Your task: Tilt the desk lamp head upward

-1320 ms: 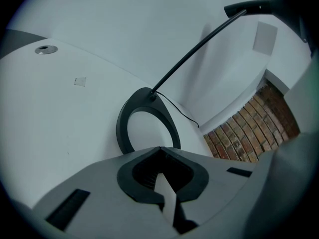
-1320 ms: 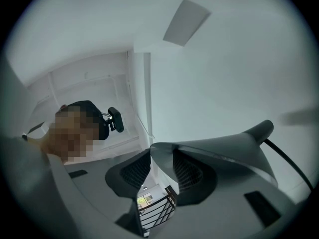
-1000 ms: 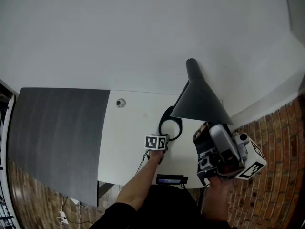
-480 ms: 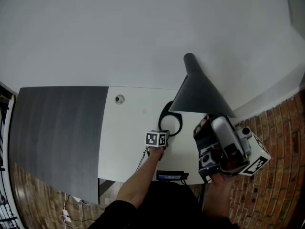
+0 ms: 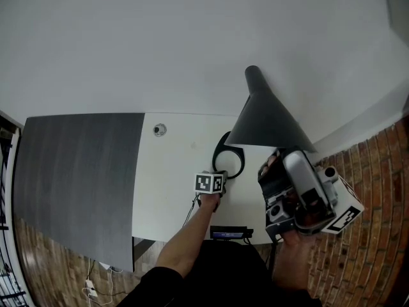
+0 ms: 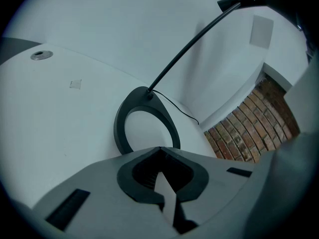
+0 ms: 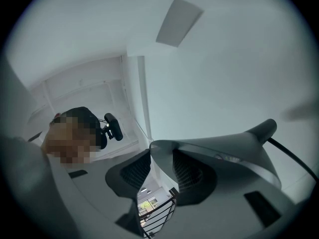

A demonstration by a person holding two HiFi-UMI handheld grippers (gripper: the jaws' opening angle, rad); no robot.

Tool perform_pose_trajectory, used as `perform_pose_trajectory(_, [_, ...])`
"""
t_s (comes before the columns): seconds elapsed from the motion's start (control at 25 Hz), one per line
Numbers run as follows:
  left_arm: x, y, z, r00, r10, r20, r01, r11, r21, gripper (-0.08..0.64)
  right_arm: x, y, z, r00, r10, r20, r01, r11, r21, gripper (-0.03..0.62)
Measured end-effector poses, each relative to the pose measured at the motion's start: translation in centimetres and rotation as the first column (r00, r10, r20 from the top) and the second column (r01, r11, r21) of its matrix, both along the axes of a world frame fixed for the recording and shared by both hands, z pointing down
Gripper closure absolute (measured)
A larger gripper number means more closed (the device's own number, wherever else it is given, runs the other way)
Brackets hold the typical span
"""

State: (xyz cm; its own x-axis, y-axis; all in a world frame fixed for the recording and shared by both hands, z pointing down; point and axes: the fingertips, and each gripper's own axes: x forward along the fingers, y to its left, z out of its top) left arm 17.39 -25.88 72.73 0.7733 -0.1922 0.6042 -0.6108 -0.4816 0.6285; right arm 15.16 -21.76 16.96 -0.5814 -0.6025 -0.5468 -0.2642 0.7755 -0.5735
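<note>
Grey right gripper (image 5: pixel 271 171) bears black-and-white marker cube (image 5: pixel 342 211).

Head view: I cannot see lamp arm (image 6: pixel 189 49), hidden behind lamp head (image 5: pixel 268 123) | left gripper view: lamp head cut by top edge | desk fitting (image 5: pixel 159 130): too small to identify

The left gripper (image 6: pixel 160 151) is angled downward, jaws closed; the right gripper (image 7: pixel 160 158) is angled upward, clamped on the lamp head (image 5: pixel 268 123).

The lamp (image 5: pixel 268 123) is black, the desk (image 5: pixel 167 183) white
</note>
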Motion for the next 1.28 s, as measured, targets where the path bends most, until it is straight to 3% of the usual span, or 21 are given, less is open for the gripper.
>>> perform_pose_trajectory(0.36, [0.1, 0.18, 0.25, 1.0, 0.0, 0.004, 0.0, 1.0, 0.0, 0.549, 0.3, 0.16, 0.55, 0.999, -0.012, 0.035, 0.013, 1.0, -0.025, 0.449])
perform_pose_trajectory(1.28, [0.59, -0.03, 0.16, 1.0, 0.005, 0.01, -0.006, 1.0, 0.018, 0.548, 0.12, 0.46, 0.43, 1.0, 0.009, 0.026, -0.009, 1.0, -0.011, 0.449])
